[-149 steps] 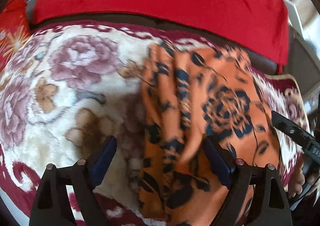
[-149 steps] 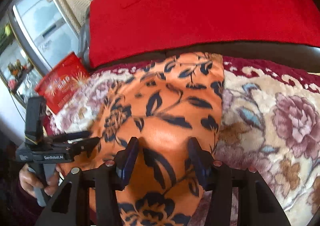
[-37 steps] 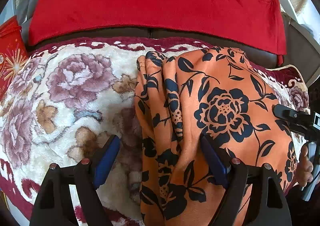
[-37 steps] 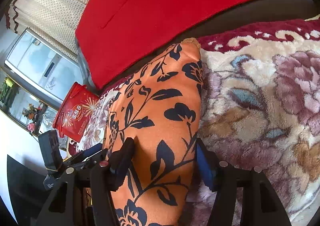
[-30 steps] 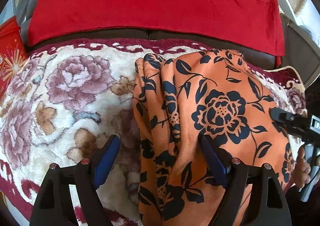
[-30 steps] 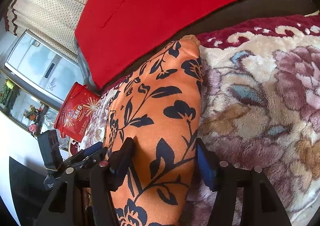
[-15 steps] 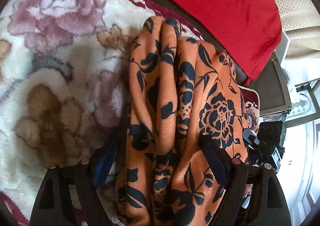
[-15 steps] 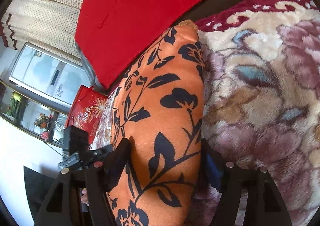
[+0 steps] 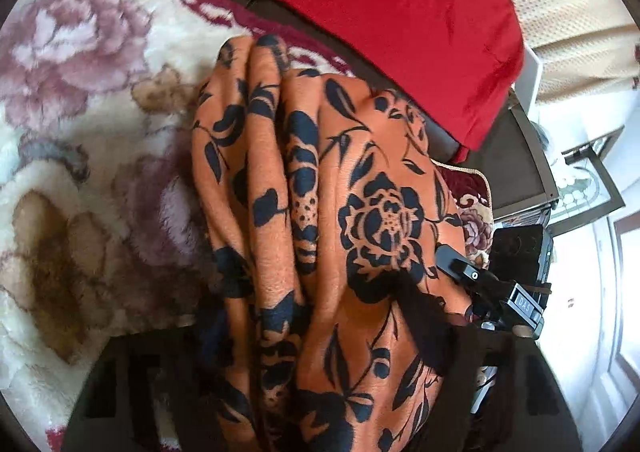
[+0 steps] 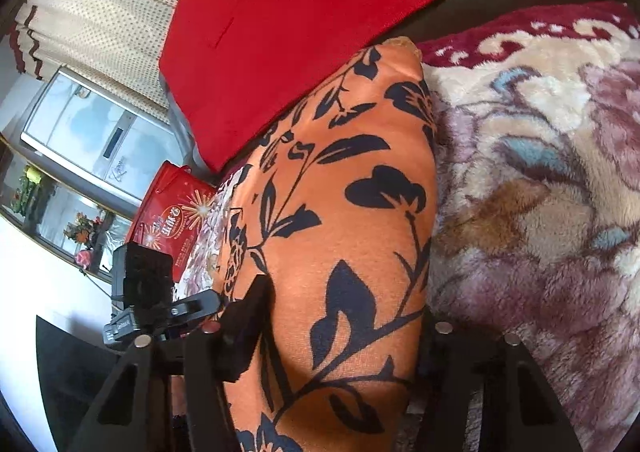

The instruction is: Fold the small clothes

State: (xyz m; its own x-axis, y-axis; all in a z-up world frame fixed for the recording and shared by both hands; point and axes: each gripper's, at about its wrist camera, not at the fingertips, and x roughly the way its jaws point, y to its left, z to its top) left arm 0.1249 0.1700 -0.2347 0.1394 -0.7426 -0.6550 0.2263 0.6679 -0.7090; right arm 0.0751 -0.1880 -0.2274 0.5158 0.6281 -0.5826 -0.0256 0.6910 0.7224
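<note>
An orange garment with black flowers (image 9: 360, 220) lies on a plush floral blanket (image 9: 80, 156), bunched into long pleats. My left gripper (image 9: 312, 300) straddles its near end. The jaws are closing, blurred, with the pleated cloth filling the gap and touching both fingers. In the right wrist view the same garment (image 10: 352, 204) runs away as a smooth folded band. My right gripper (image 10: 344, 304) is closing on its near end, the left finger (image 10: 252, 316) pressed into the cloth and the right finger partly hidden behind the cloth's edge. Each view shows the other tool's black body beside the garment.
A red cover (image 9: 360, 4) drapes the dark sofa back behind the blanket. A red gift bag (image 10: 168, 220) stands at the blanket's left end, with a fridge (image 10: 92, 136) and a dotted cream curtain (image 10: 104, 12) beyond. To the garment's right is bare blanket (image 10: 540, 172).
The left wrist view has rolled and tipped down onto the garment and is now blurred. Both pairs of fingers have drawn in against the cloth. The garment's left side is gathered into tighter pleats.
</note>
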